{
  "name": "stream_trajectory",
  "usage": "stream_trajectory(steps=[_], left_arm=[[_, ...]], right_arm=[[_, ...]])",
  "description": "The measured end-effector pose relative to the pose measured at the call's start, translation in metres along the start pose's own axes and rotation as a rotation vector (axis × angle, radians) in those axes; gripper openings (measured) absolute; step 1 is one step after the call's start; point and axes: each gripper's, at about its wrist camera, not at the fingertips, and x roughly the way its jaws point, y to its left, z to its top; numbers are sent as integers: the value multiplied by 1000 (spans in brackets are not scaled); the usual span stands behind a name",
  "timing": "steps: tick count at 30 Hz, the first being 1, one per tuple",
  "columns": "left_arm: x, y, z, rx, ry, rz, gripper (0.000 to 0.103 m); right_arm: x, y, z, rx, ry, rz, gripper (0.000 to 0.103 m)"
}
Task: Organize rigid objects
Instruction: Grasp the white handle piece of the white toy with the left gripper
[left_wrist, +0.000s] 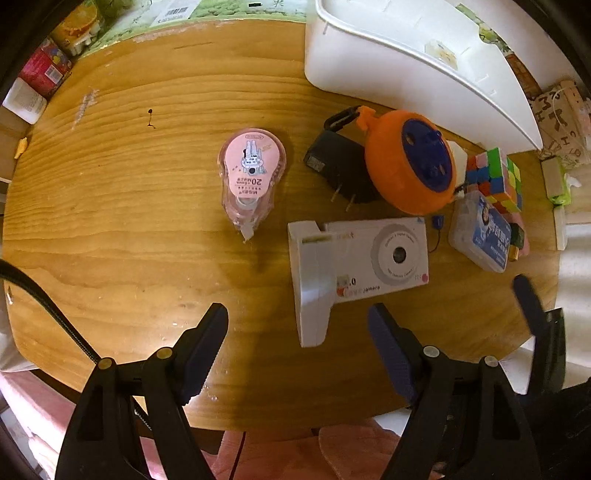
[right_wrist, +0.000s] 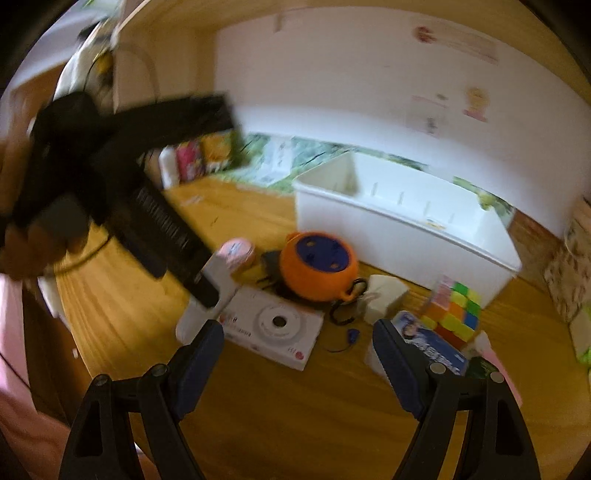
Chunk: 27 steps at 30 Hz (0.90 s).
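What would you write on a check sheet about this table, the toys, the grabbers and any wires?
Surface: wooden table, scuffed.
Job's things: pink tape roller, black plug adapter, orange round case, camera box, colour cube, blue-label box; white bin looks empty.
Clutter: packets at the far edge.
Grippers: left gripper, right gripper, both open, holding nothing.
Cables: black cable near the left gripper.
Surroundings: white wall.
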Motion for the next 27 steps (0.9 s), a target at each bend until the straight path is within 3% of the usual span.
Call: stream_trajectory(steps=[11,17,21,27], left_arm=[[14,11,11,-10,53,-58,57],[18,14,37,-21,79,-82,41],[28,15,40,-38,89,-110,24],[34,18,47,-47,110,-135,23]], right_arm=[[43,15,-1,-142,77,53,83],[60,15,1,-203,106,91,83],[71,17,3,-234,130,116,83],[86,17,3,-274,169,129,85]])
